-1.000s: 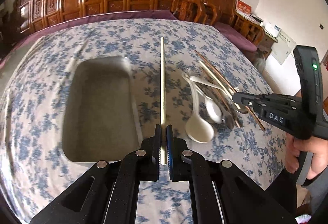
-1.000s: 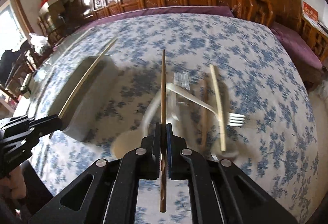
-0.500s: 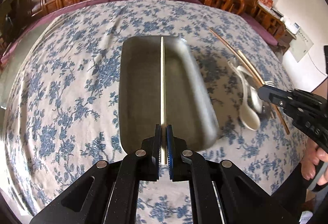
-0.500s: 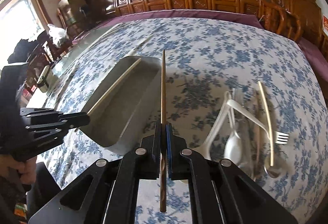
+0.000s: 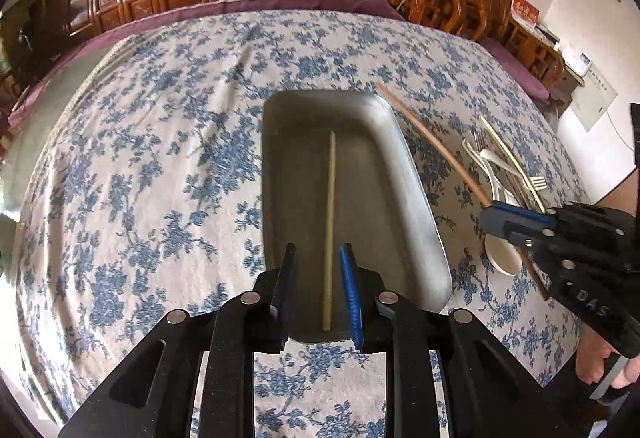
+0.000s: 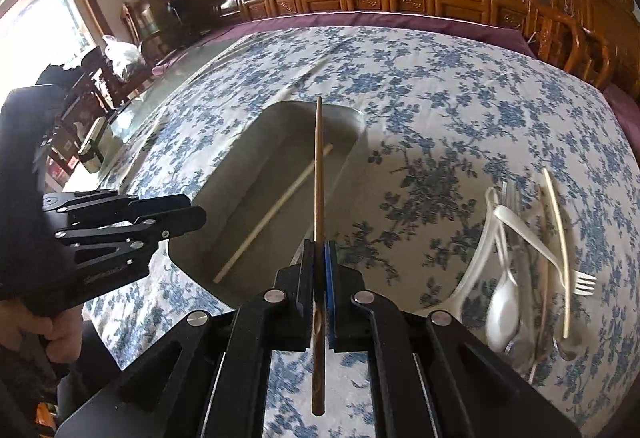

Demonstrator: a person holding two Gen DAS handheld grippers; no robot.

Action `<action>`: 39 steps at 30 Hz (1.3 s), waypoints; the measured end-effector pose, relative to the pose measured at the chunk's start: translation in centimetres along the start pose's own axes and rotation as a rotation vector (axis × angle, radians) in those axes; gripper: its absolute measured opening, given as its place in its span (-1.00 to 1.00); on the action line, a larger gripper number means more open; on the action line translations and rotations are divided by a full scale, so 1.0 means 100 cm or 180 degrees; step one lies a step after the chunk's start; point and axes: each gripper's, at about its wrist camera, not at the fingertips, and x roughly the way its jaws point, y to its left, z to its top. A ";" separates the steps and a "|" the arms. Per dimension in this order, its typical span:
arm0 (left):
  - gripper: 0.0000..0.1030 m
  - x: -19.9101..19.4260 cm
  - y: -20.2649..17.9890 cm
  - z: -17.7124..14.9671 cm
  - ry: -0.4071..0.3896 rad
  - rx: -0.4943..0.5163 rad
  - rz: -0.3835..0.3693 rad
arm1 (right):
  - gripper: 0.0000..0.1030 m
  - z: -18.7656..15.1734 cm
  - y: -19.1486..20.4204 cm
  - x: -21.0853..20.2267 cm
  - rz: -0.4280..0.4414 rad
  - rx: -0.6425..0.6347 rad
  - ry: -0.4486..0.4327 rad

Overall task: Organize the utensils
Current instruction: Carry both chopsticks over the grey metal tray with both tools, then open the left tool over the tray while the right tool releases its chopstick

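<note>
One pale chopstick (image 5: 329, 222) lies loose in the metal tray (image 5: 408, 197) between the opening jaws of the left gripper (image 5: 318, 292). The brown chopstick (image 6: 318, 173), clamped in the closed right gripper (image 6: 320, 290), should be lowered parallel beside it before release.

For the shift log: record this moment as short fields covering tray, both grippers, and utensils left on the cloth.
tray: metal tray on the flowered tablecloth
in tray: pale chopstick lying flat
left gripper: jaws opening, chopstick loose between them
right gripper: shut on brown chopstick, its tip over the tray
left on cloth: pile of utensils with white spoons, fork, pale chopstick
</note>
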 end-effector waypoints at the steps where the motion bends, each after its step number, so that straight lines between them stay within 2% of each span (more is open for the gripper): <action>1: -0.61 -0.003 0.003 0.000 -0.0023 -0.0009 0.0017 | -0.88 0.002 0.002 0.003 0.0011 0.0003 0.0005; 4: -0.57 -0.010 0.011 0.001 -0.0079 -0.0049 0.0056 | -0.88 0.011 0.010 0.014 0.0057 0.0033 0.0021; 8: -0.42 -0.020 0.025 0.003 -0.0156 -0.0097 0.0134 | -0.88 0.021 0.019 0.033 0.0133 0.0117 0.0088; 15: -0.39 -0.027 0.046 0.002 -0.0213 -0.0196 0.0184 | -0.88 0.026 0.032 0.072 0.0103 0.0171 0.0277; 24: -0.38 -0.029 0.052 0.000 -0.0230 -0.0207 0.0178 | -0.83 0.026 0.038 0.090 0.0113 0.0140 0.0307; 27: -0.38 -0.029 0.048 0.000 -0.0233 -0.0175 0.0191 | -0.83 0.026 0.039 0.086 0.0166 0.0090 0.0260; 29: -0.38 -0.029 0.046 -0.001 -0.0234 -0.0156 0.0207 | -0.68 0.025 0.039 0.077 0.0216 0.0063 0.0197; 30: -0.38 -0.031 0.044 -0.001 -0.0241 -0.0150 0.0207 | -0.67 0.026 0.039 0.072 0.0229 0.0050 0.0164; 36: -0.36 -0.037 0.024 0.001 -0.0290 -0.0080 0.0129 | -0.67 0.018 0.017 0.014 0.0201 -0.0042 -0.0120; 39: -0.25 -0.040 0.007 0.002 -0.0330 -0.0026 0.0063 | -0.67 0.008 -0.002 -0.014 0.0087 -0.0096 -0.0229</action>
